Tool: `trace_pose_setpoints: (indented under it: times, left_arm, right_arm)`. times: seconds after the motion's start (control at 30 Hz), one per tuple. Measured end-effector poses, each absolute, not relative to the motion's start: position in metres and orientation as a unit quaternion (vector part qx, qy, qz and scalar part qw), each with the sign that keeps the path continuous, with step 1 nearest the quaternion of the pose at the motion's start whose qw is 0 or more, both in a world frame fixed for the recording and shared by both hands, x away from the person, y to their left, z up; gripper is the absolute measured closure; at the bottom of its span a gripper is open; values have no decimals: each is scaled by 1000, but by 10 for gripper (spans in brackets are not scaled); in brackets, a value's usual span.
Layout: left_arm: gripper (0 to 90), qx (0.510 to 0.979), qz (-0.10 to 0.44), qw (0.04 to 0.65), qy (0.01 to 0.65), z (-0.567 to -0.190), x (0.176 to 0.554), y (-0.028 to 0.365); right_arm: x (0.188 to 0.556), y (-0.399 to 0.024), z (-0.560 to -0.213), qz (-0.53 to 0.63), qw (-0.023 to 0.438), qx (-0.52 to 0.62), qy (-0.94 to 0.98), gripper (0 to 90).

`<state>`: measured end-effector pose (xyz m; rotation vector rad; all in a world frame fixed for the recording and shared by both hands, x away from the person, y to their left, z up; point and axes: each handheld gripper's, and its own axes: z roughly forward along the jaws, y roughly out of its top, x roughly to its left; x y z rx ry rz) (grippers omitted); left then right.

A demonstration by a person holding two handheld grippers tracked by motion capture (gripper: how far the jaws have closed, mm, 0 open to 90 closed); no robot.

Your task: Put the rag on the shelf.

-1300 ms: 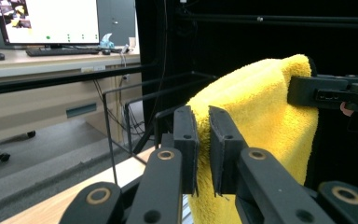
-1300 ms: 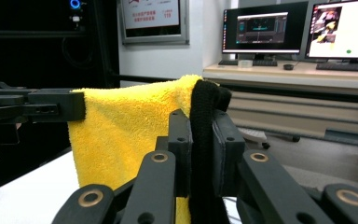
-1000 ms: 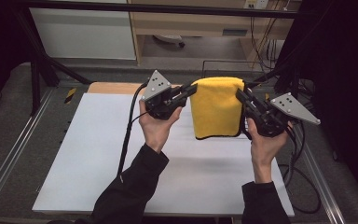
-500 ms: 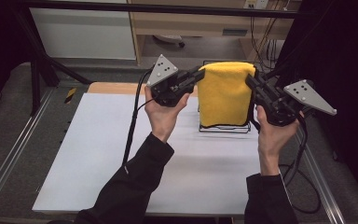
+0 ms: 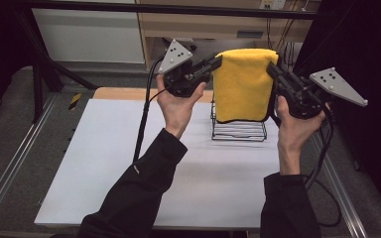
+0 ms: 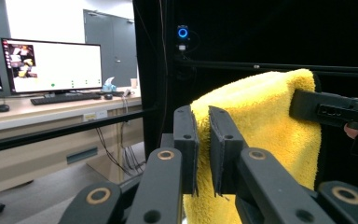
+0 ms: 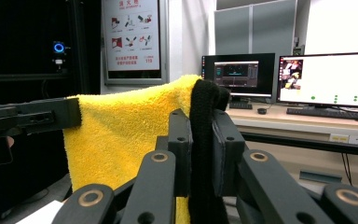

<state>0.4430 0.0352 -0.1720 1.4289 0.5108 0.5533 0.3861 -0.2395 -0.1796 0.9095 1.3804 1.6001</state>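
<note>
Both grippers are clenched on the top corners of a yellow towel, the left gripper on one corner and the right gripper on its black-edged corner. The towel hangs spread between them above a wire rack near the far right edge of the white surface.

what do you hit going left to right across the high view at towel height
left gripper → yellow towel → right gripper
</note>
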Motion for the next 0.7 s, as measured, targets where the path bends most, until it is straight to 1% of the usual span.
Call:
trace_pose_setpoints:
  times: [0.33,0.7]
  left_arm:
    - [826,636,256,693,223,-152,451,28]
    - [826,628,251,700,228,-137,468,19]
  right_arm:
    - [396,-244,-164,642,417,360,534,807]
    - [411,-250,-149,642,423,364,526,807]
